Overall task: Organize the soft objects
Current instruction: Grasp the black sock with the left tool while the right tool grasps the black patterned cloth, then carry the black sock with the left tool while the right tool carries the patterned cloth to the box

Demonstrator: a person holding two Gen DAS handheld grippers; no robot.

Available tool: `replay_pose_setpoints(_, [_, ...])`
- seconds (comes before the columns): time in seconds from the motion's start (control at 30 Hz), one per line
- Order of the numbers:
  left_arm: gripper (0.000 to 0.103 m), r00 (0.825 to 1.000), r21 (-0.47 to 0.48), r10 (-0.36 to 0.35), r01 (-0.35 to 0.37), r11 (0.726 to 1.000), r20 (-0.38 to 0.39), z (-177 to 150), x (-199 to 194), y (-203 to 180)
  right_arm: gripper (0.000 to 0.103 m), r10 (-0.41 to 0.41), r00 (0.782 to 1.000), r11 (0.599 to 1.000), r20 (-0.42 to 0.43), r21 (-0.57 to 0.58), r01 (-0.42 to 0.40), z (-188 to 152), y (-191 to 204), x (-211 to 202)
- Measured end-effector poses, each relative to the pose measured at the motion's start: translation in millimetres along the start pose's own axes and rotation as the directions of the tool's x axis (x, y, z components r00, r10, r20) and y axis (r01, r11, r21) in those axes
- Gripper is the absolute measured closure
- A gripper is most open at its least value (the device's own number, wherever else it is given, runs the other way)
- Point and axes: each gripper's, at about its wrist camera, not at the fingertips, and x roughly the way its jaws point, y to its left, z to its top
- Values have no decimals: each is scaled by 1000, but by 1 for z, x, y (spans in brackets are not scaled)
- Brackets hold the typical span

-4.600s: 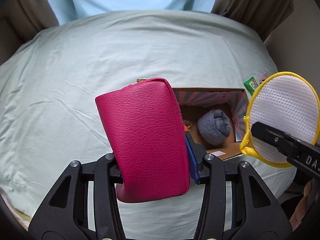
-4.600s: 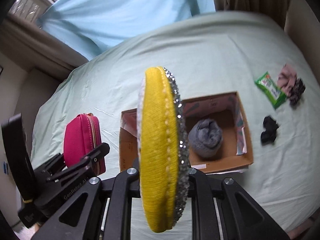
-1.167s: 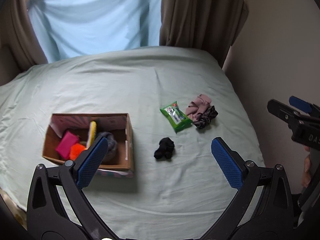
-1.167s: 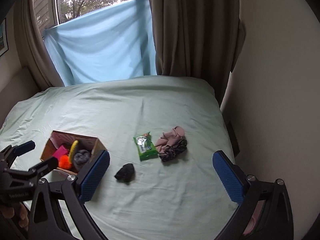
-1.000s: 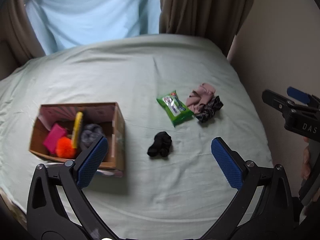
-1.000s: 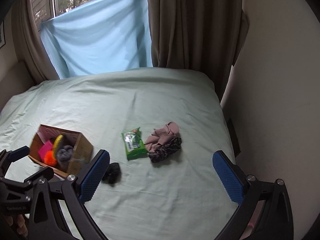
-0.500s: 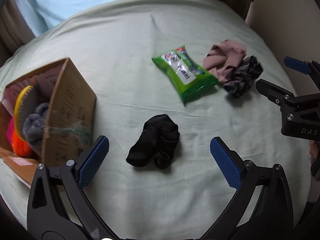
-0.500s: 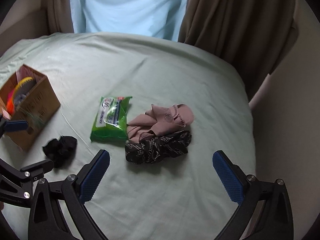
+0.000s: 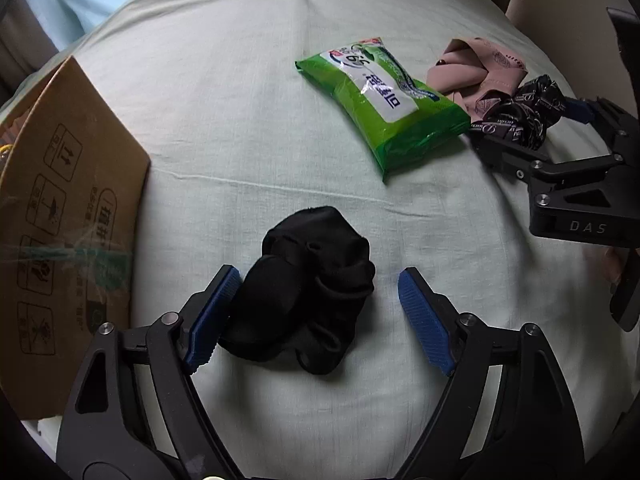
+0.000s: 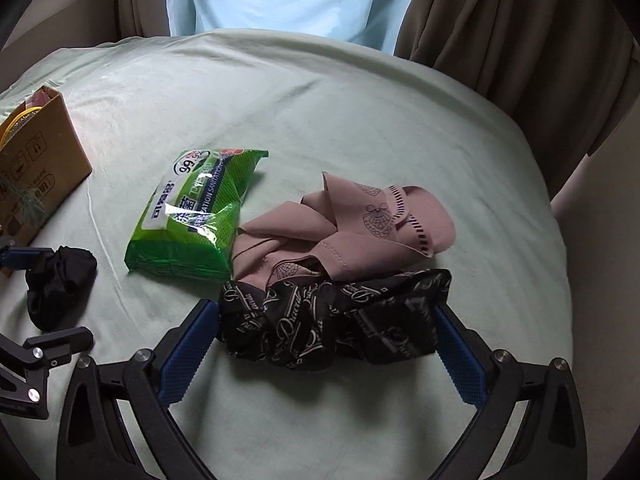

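Left gripper [image 9: 318, 316] straddles the black sock bundle [image 9: 304, 288] on the bed [image 9: 248, 120], jaws closing, one pad touching, the other apart; my right gripper [image 10: 328, 356] stands spread around the black patterned scarf [image 10: 332, 320]. I should squeeze each bundle through its middle so nothing trails. Pale green sheet, cardboard box [image 9: 60, 216] left, brown curtains [image 10: 500, 20] behind

Socks [image 9: 308, 288] right of box [image 9: 60, 216]
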Motion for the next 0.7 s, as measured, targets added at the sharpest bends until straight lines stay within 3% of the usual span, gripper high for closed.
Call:
replay_pose_setpoints(0.2, [50, 1000, 21, -4, 3, 1000, 14, 10, -1, -6, 5, 36, 999, 998, -8, 60, -35, 1, -4, 10])
replay_pose_setpoints(0.4, [75, 1000, 33, -15, 14, 999, 20, 13, -5, -5, 28, 37, 999, 995, -33, 97, -34, -3, 0, 8])
replay_pose_setpoints(0.57, [82, 1000, 42, -23, 23, 999, 10, 12, -12, -3, 47, 29, 999, 990, -36, 136, -24, -5, 1, -1])
replay_pose_setpoints(0.7, [83, 999, 48, -31, 29, 998, 30, 12, -26, -4, 50, 27, 999, 982, -28, 189, -21, -10, -2, -14])
